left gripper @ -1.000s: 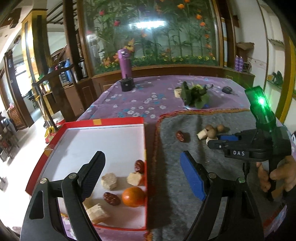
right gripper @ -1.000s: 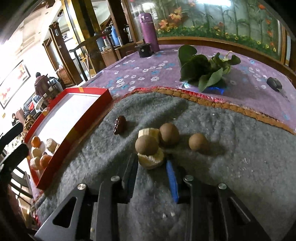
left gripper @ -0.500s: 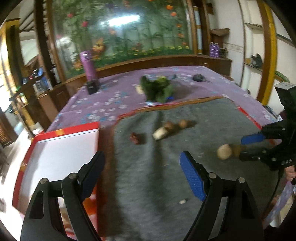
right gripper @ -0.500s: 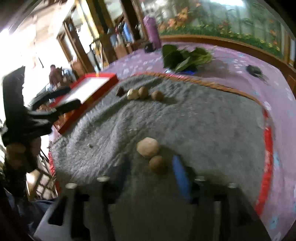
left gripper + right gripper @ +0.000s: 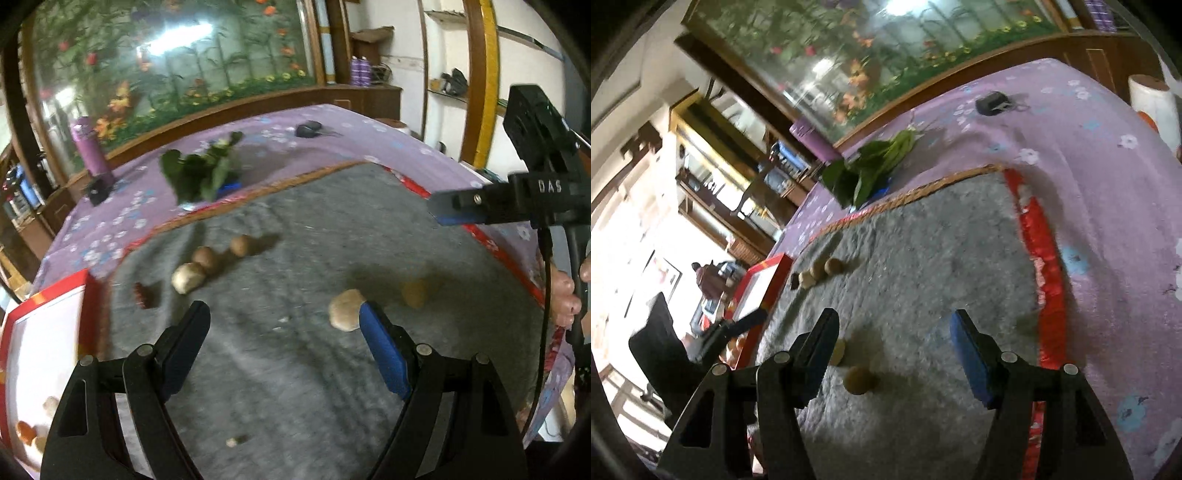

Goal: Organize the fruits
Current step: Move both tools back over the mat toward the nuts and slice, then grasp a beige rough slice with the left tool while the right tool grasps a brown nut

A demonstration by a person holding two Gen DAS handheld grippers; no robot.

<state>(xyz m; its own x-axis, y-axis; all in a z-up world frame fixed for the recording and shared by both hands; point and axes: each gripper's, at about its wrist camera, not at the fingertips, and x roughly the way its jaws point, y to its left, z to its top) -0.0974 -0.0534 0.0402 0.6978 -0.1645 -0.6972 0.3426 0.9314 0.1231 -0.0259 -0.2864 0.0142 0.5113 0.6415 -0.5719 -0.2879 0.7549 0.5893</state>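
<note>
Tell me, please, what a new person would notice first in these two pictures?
Most striking is the grey mat over the purple flowered tablecloth, with small round brown fruits and pale pieces scattered on it. A cluster lies near the red tray at the left; a pale piece and a brown fruit lie apart, nearer the open left gripper. A leafy green bunch lies behind the mat.

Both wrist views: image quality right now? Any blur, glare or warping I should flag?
Left wrist: light motion blur on the grey mat; window reflection glares on the glass panel; fisheye bows the table edge. Right wrist: horizon tilted hard; doorway area at left blown out white; small round fruit between the open fingers smeared; dark vignette in the corners.
</note>
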